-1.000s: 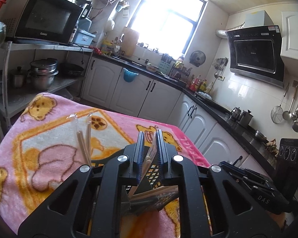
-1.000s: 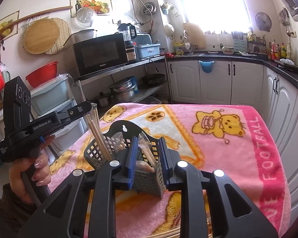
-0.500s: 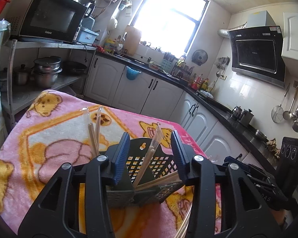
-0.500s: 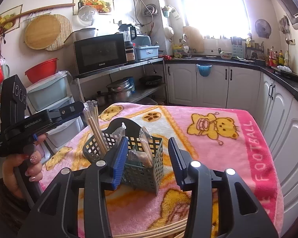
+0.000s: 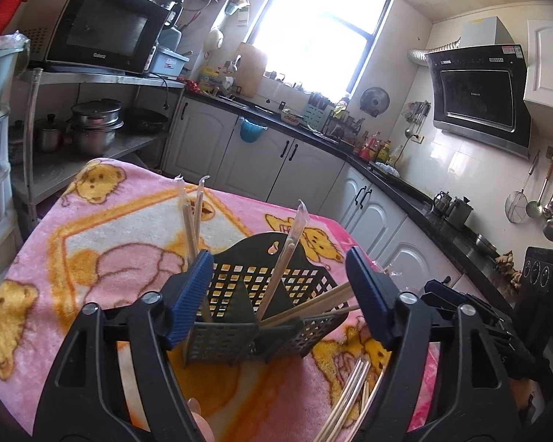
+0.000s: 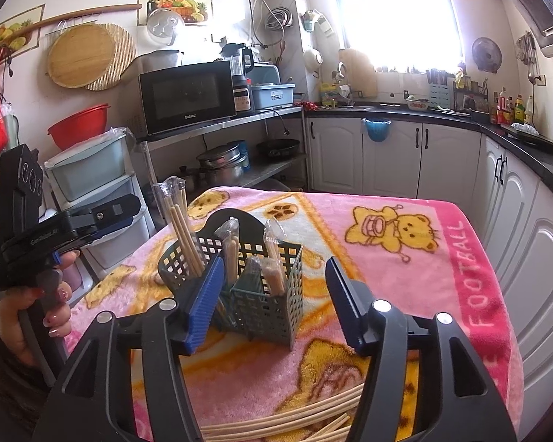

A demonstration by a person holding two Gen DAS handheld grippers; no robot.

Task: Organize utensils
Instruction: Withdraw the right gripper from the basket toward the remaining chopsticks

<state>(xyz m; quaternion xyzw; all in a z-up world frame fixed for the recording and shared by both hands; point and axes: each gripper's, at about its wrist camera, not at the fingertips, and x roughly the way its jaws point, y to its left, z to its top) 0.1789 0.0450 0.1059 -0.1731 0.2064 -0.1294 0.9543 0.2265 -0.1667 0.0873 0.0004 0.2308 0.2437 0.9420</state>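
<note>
- In my right wrist view, the loose chopsticks (image 6: pixel 276 420) at the near edge of the blanket (image 6: pixel 405 287) run out of frame at the bottom; their full length is not visible.
- The right gripper (image 6: pixel 274 302) finger covers the lower left corner of the basket (image 6: pixel 265 305).
- In my left wrist view, the left gripper (image 5: pixel 278 294) finger hides the bases of the wrapped chopsticks (image 5: pixel 191 221).
- Basket floor: not visible in either view.
- The hand (image 6: pixel 37 316) is cut off at the left edge.
- Lettering on the microwave (image 6: pixel 188 95): too small to read.
</note>
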